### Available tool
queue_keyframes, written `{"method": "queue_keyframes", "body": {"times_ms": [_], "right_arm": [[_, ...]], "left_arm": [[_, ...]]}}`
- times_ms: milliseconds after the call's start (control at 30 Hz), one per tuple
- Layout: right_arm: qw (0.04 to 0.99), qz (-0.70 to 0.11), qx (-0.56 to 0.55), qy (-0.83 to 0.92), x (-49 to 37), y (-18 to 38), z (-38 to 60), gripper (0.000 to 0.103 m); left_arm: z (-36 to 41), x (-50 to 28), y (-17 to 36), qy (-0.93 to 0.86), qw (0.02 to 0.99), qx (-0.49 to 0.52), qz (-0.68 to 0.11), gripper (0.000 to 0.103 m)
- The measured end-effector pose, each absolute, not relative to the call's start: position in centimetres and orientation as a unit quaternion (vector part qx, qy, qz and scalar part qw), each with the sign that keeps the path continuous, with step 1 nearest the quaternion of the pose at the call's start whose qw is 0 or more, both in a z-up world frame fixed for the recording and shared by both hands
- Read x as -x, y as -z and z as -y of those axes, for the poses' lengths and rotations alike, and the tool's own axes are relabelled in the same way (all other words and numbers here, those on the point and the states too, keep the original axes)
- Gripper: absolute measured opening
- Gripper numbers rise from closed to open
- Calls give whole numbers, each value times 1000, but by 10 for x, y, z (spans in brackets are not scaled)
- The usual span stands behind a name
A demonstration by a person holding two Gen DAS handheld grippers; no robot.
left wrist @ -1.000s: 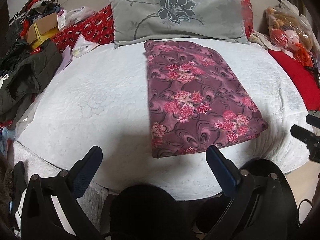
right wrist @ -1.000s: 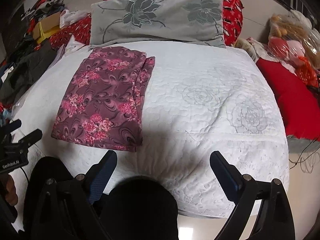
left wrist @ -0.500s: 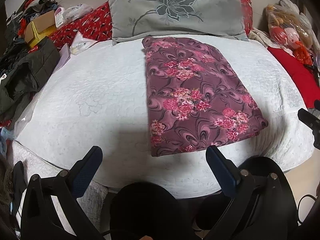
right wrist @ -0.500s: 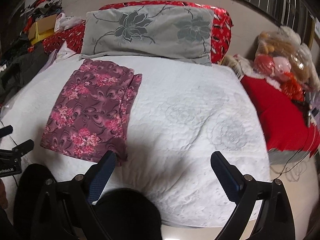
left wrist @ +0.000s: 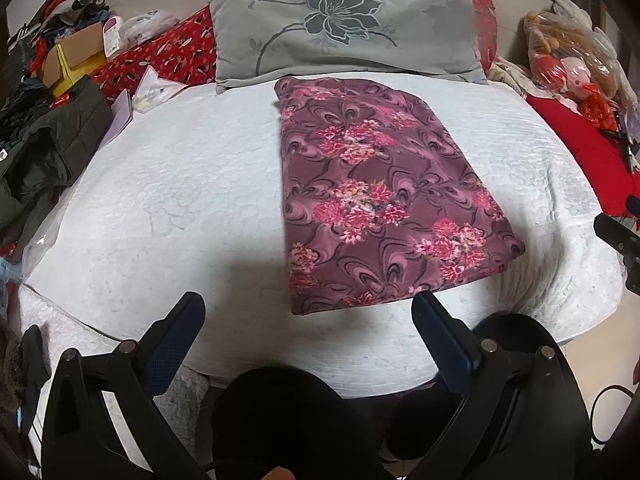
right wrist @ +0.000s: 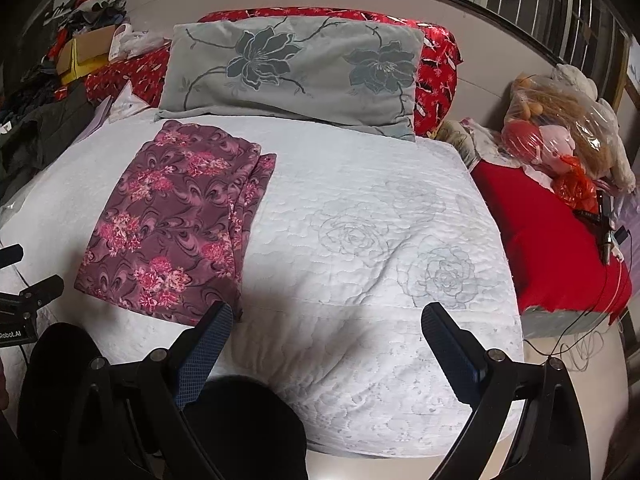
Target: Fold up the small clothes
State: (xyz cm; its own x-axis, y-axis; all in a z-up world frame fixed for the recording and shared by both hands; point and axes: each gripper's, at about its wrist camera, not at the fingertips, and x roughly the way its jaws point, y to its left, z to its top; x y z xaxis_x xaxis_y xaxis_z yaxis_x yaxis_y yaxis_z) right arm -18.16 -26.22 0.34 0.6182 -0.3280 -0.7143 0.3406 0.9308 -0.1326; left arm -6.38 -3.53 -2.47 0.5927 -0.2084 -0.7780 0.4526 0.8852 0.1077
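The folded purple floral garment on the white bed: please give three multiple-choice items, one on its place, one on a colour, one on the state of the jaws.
1. Where does the folded purple floral garment lie?
A. on the white quilted bedcover
B. on the floor
C. on the grey flower pillow

2. The flowers printed on the garment are:
A. yellow
B. pink
C. blue

3. The jaws of the left gripper and the right gripper are:
A. both shut on cloth
B. one shut
C. both open, empty

Answers: 1 A, it lies flat below the pillow; 2 B, pink clusters; 3 C, wide gaps, nothing held.

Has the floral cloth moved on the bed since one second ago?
No. In both views the cloth keeps its far end just before the grey pillow; only the cameras shifted.
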Motion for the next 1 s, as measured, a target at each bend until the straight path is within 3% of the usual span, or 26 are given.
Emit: {"method": "queue_keyframes", "body": {"times_ms": [1000], "right_arm": [[899,-400,-18,176,187,-5,258,97]], "left_arm": [[52,83,14,231,873,-135,-408,103]]}}
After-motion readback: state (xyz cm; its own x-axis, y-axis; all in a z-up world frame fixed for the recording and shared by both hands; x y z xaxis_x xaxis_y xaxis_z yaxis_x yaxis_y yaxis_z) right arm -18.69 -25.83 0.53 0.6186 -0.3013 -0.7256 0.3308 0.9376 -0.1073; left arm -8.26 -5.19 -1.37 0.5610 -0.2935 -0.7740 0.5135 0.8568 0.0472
